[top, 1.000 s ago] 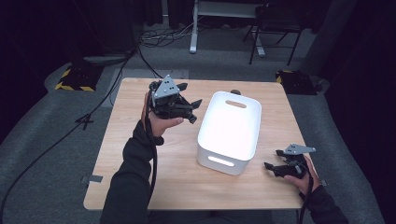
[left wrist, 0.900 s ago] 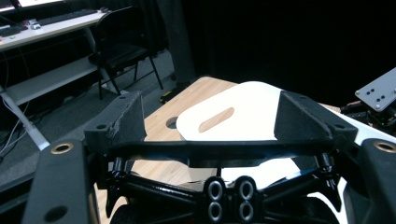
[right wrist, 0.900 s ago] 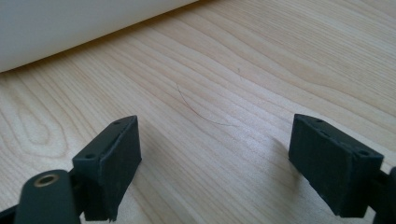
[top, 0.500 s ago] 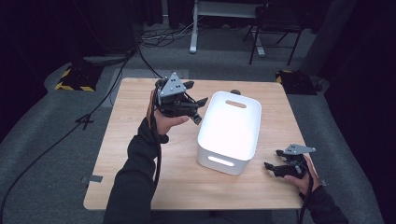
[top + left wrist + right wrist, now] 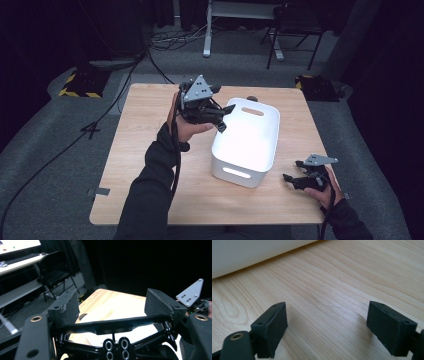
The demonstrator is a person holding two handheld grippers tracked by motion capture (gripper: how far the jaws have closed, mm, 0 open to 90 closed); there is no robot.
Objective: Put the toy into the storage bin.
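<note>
Landmark: the white bin [image 5: 247, 140] sits right of centre on the wooden desk [image 5: 145, 150], long side running away from the person, handle slots in its near and far ends.

Left tool [image 5: 224, 116]: up in the air at the bin's far-left corner, jaw tips poking over the bin's left rim, grey three-cornered plate on top.

Left tool, jaws: partly apart, and they have just been closing a little; nothing between the pads. From its own camera [image 5: 112, 307] the gap shows bright bin and desk beyond, no object in it.

Left hand [image 5: 187, 125]: wrapped around the tool body just left of the bin, dark sleeve trailing back to the desk's near edge.

Right tool [image 5: 289, 178]: low over the desk, just right of the bin's near-right corner, jaws aimed at the bin.

Right tool, jaws: wide apart, empty. Its own camera [image 5: 327, 325] shows bare wood grain between the pads [image 5: 273, 325] and the bin's white wall [image 5: 249, 252] across the top.

Right hand [image 5: 327, 187]: near the desk's near-right corner, well right of the bin.

Small dark thing [image 5: 252, 98]: just behind the bin's far end, too small to name.
</note>
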